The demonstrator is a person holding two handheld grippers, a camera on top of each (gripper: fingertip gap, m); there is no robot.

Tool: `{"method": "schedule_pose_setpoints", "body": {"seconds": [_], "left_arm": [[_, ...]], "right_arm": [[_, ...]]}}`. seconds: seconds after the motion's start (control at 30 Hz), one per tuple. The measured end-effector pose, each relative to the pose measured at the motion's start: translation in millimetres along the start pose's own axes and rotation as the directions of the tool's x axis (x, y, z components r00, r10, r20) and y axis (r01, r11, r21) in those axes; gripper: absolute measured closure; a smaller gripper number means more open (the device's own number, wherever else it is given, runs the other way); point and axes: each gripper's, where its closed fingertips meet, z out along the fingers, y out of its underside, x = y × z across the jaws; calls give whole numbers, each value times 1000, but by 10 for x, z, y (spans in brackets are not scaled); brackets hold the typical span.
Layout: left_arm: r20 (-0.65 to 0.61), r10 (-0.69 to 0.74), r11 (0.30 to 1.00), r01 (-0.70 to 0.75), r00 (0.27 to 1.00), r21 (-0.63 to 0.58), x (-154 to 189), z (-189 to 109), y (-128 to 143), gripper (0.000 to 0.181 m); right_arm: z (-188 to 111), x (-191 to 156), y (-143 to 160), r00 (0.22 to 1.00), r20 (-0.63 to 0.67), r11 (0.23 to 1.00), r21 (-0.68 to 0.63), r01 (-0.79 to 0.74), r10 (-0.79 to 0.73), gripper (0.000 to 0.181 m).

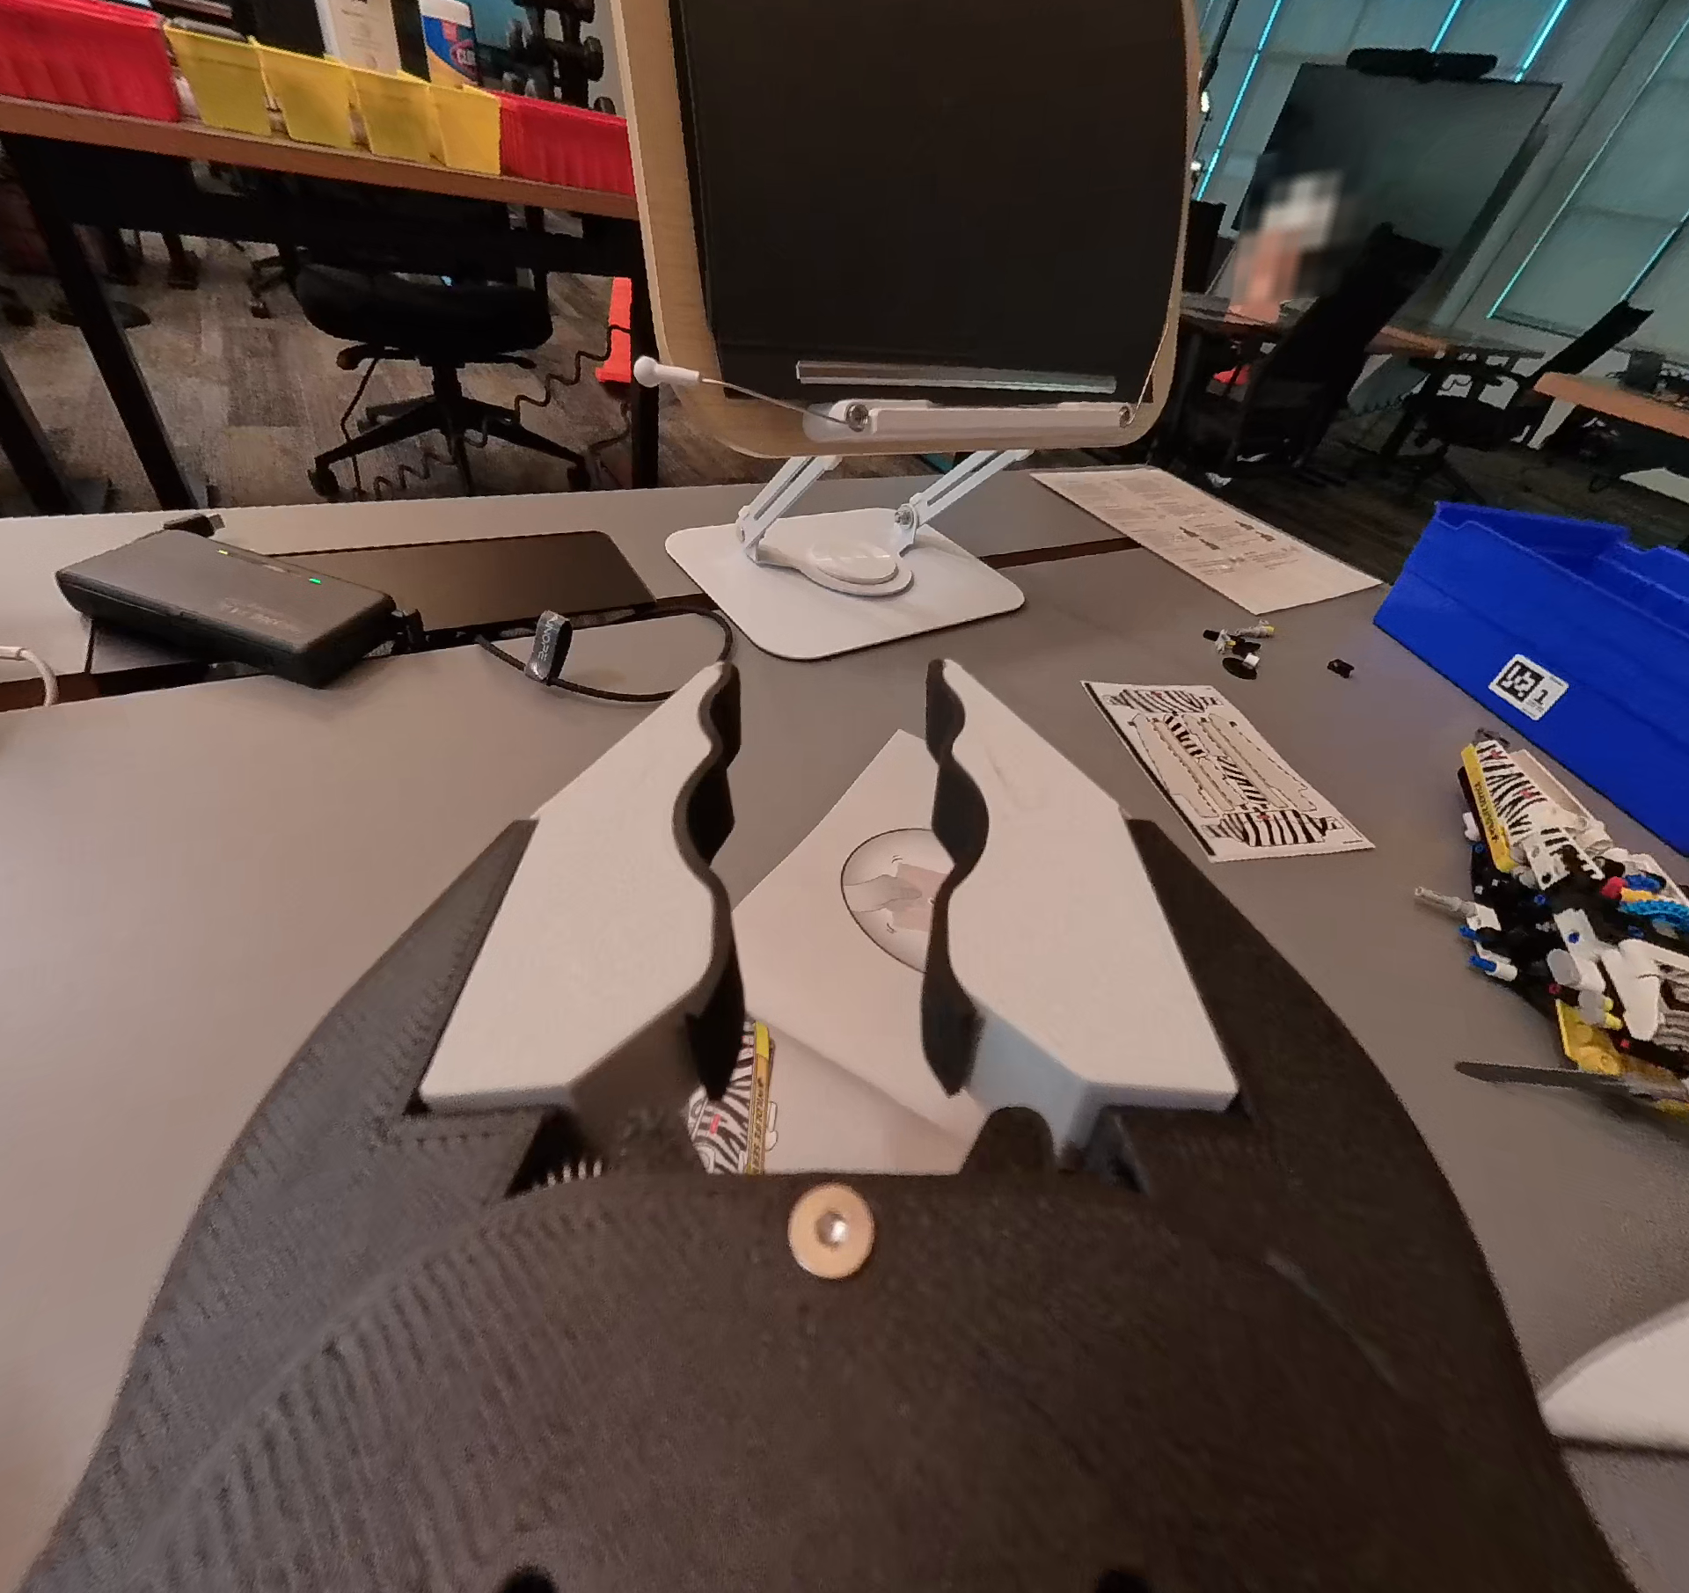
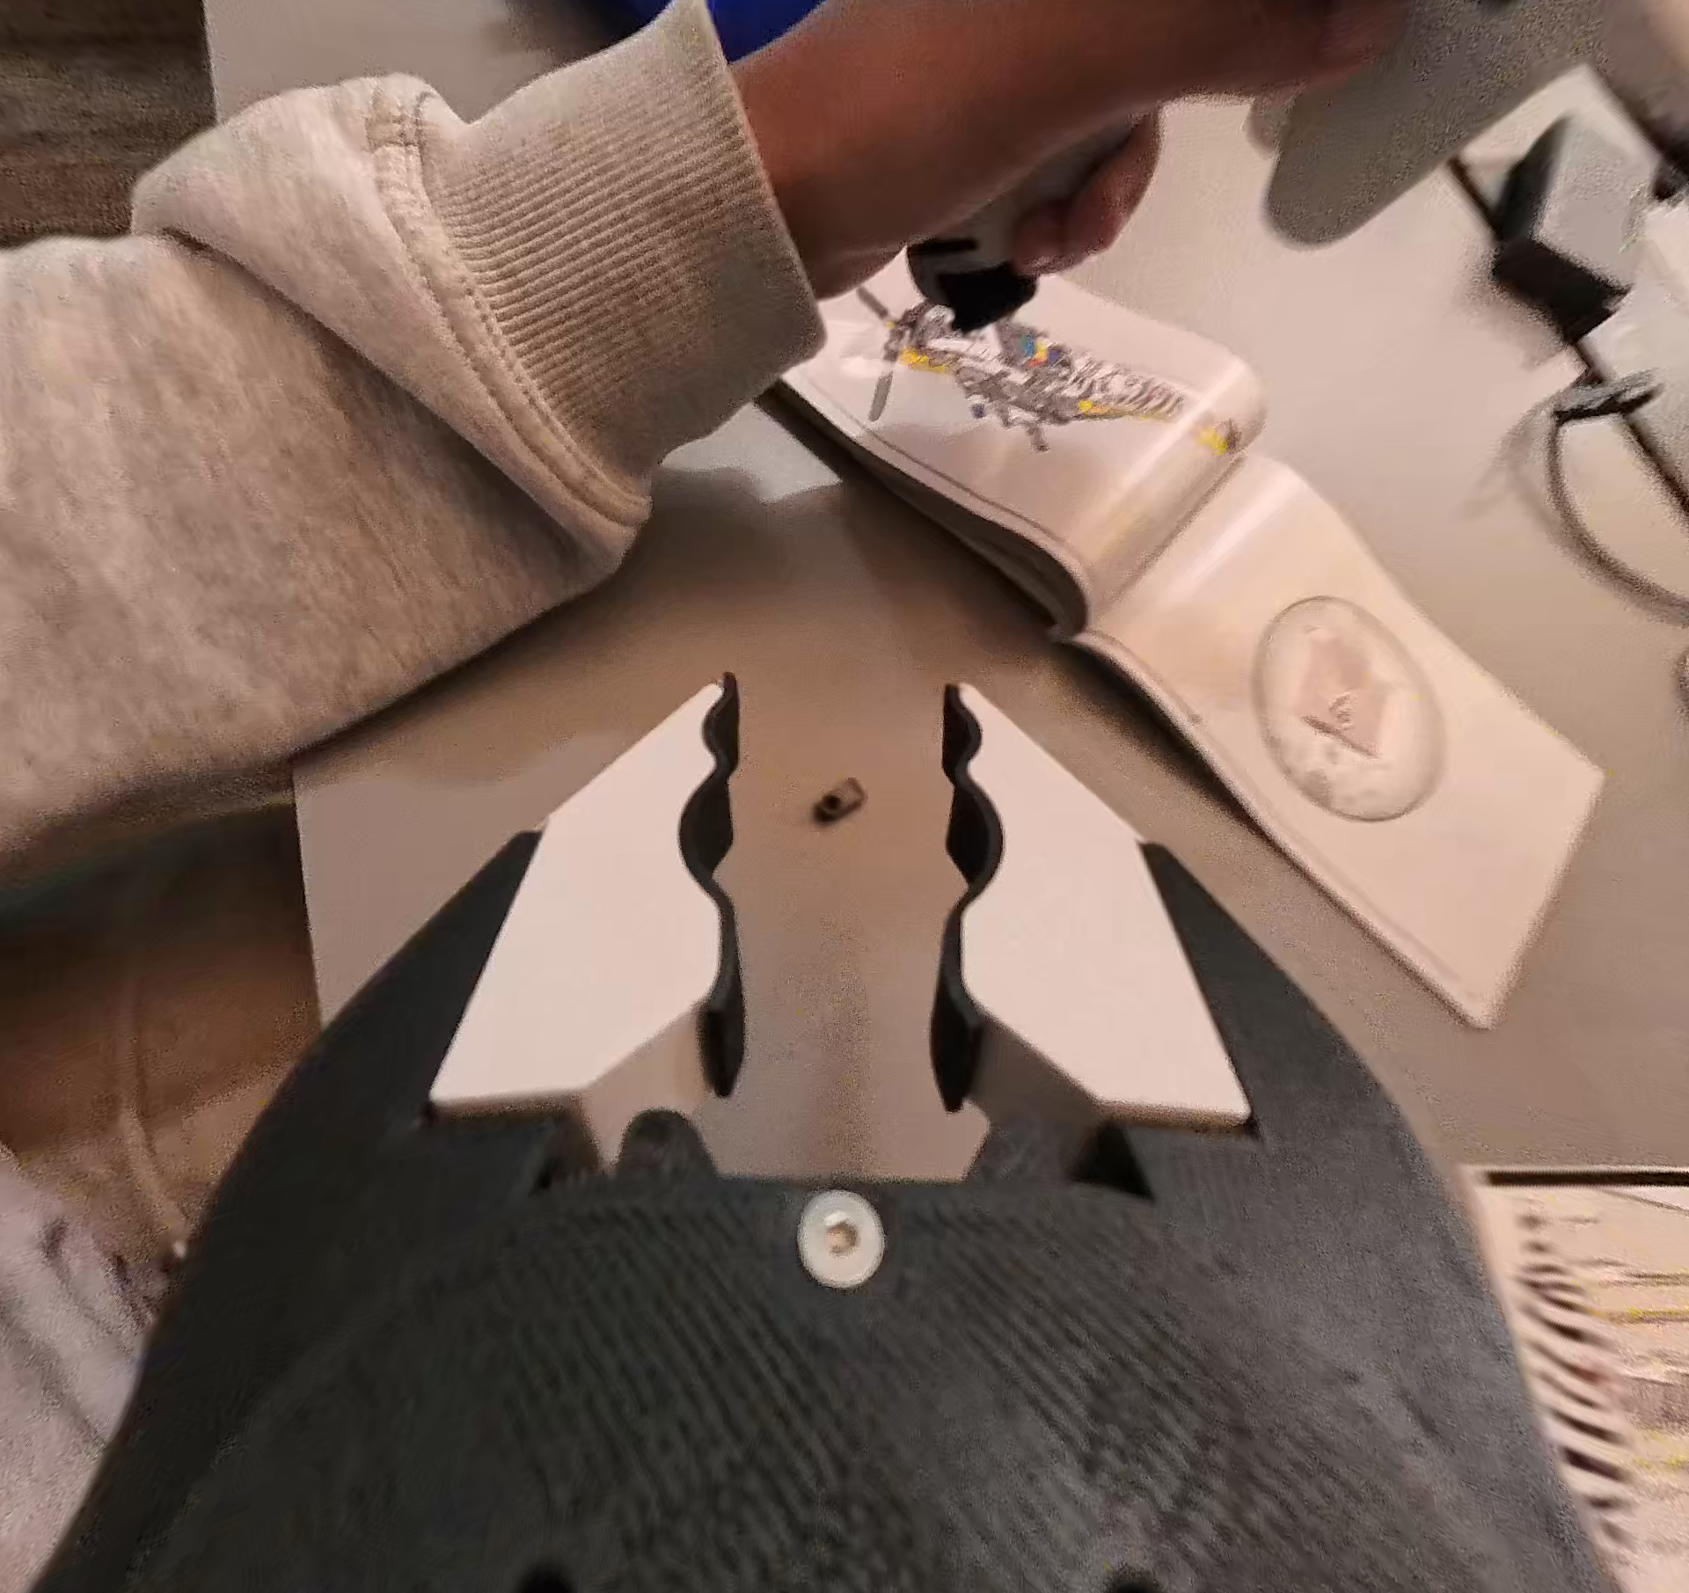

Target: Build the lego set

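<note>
My right tool (image 2: 836, 827) hangs spread over a tiny dark lego piece (image 2: 838, 802) lying loose on the grey tabletop (image 2: 914, 580), I judge to pick it. My left tool (image 1: 830, 827) is spread too, empty above the open white instruction booklet (image 1: 823, 982). The half-built zebra-striped white, black and yellow lego model (image 1: 1586, 928) waits beside the blue plastic bin (image 1: 1554, 635), whose square tag I leave unread.

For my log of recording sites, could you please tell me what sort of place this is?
Probably an open-plan office or lab: black swivel chairs at long desks, a shelf of yellow storage bins, and glass partition walls behind the grey worktable.
</note>
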Motion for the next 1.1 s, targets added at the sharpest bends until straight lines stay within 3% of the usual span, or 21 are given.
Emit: {"method": "schedule_pose_setpoints", "body": {"seconds": [0.1, 0.17, 0.27, 0.37, 0.43, 0.57, 0.7, 0.8, 0.93, 1.0, 1.1], "left_arm": [[-12, -4, 1000, 4, 1000, 15, 32, -15, -33, 141], [-22, -7, 1000, 7, 1000, 23, 56, -21, -59, 141], [-29, -5, 999, 6, 1000, 36, 76, -34, -98, 141], [-27, -13, 999, 15, 1000, 50, 57, -57, -125, 140], [-35, -34, 998, 36, 999, 60, 46, -70, -137, 141], [-48, -68, 994, 71, 997, 79, 27, -100, -170, 140], [-57, -79, 993, 83, 995, 82, 36, -99, -174, 141], [-64, -68, 994, 74, 996, 82, 71, -93, -185, 141], [-50, -43, 996, 47, 998, 81, 75, -85, -182, 141], [-50, -47, 996, 51, 998, 70, 68, -73, -161, 141], [-55, -52, 996, 56, 997, 71, 70, -70, -161, 141]], "right_arm": [[170, -39, 158, 987, 10, 987, -2, -162, 162, 141], [229, -30, 315, 973, 24, 973, -38, -228, 229, 156], [304, 3, 503, 956, 11, 952, -97, -289, 292, 154], [358, -15, 580, 960, -2, 952, -127, -277, 279, 153], [352, 1, 560, 970, -22, 963, -113, -244, 243, 174], [109, 172, 325, 978, -82, 981, -17, -194, 192, 175], [-560, 932, 211, 939, -316, 990, 41, -131, 138, 175], [-1217, 1797, 422, 840, -534, 992, -8, -123, 99, 175], [-1735, 2614, 993, 785, -578, 934, -106, -342, 222, 175], [-1907, 3006, 1315, 744, -633, 912, -144, -385, 215, 175], [-1900, 3346, 1990, 712, -630, 815, -208, -540, 311, 176]]}}
